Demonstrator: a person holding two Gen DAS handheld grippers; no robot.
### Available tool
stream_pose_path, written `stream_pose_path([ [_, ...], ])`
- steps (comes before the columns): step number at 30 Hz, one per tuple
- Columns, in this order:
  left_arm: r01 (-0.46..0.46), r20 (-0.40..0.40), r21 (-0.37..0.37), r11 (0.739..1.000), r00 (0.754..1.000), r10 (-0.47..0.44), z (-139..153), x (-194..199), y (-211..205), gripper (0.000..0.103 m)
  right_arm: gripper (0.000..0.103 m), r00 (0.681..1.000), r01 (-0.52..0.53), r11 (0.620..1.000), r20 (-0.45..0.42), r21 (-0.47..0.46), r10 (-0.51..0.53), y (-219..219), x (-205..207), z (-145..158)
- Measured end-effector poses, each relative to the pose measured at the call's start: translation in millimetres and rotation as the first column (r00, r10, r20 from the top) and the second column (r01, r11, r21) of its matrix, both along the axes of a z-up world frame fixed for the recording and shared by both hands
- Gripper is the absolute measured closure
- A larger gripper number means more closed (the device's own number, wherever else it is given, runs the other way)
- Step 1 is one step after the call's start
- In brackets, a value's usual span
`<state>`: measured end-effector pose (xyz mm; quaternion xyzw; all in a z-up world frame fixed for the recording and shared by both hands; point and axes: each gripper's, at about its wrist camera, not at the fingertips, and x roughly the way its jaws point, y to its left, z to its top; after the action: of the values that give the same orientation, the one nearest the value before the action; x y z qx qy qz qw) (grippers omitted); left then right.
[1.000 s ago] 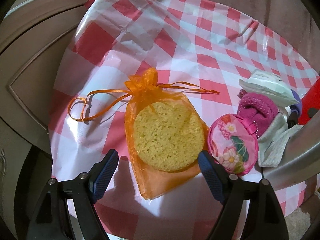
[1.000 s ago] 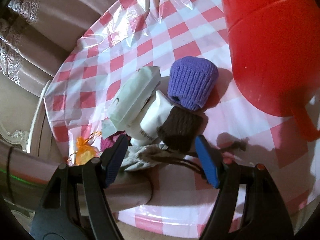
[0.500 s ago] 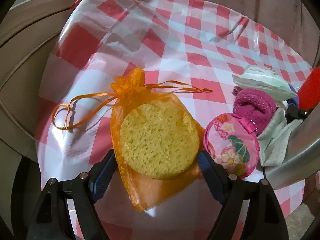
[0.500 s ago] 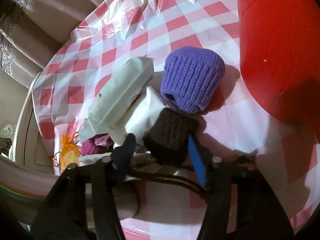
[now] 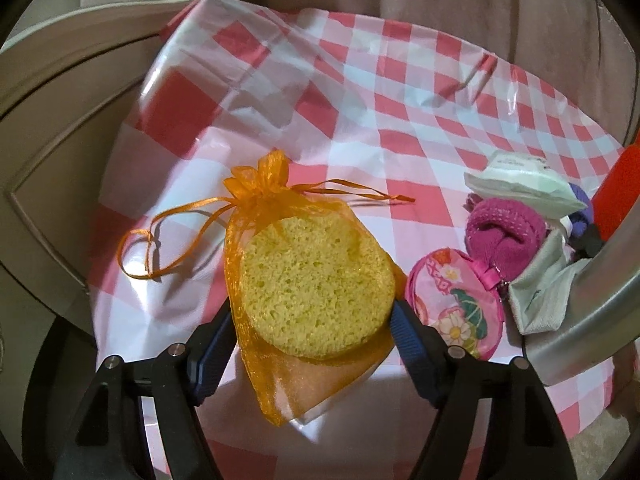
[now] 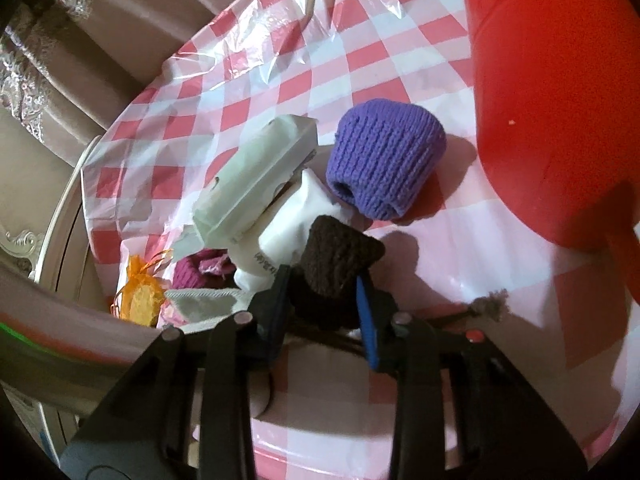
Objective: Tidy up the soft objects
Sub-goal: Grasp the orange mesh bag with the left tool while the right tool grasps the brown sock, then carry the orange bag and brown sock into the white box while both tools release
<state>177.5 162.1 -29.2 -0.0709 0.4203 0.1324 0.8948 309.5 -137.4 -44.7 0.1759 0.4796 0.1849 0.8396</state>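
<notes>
My left gripper is shut on an orange mesh bag holding a round yellow sponge; its blue pads press both sides of the sponge. The bag also shows in the right wrist view. My right gripper is shut on a dark brown knit piece, lifted slightly. A purple knit piece lies just beyond it. A magenta knit piece, a round floral pouch and pale green tissue packs lie in the pile.
A red plastic basin stands at the right on the red-and-white checked tablecloth. A grey cloth lies by the pouch. A grey sleeve crosses the right edge. The table's rounded edge and beige wall panels lie to the left.
My left gripper moved forward and closed on the sponge bag. My right gripper closed on the brown knit piece and raised it a little.
</notes>
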Motion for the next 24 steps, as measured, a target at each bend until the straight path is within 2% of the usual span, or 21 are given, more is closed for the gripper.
stream_pose_path([
  [14,-0.062,0.082,0.027,0.998,0.995,0.060,24,-25,1,0.028,0.069,0.993,-0.012,1.000,0.119,-0.017,0.014,-14,-41,34],
  [24,-0.072,0.114,0.010,0.997,0.991,0.070,43,-65,-10,0.028,0.069,0.986,-0.015,0.999,0.163,-0.028,0.020,-36,-79,46],
])
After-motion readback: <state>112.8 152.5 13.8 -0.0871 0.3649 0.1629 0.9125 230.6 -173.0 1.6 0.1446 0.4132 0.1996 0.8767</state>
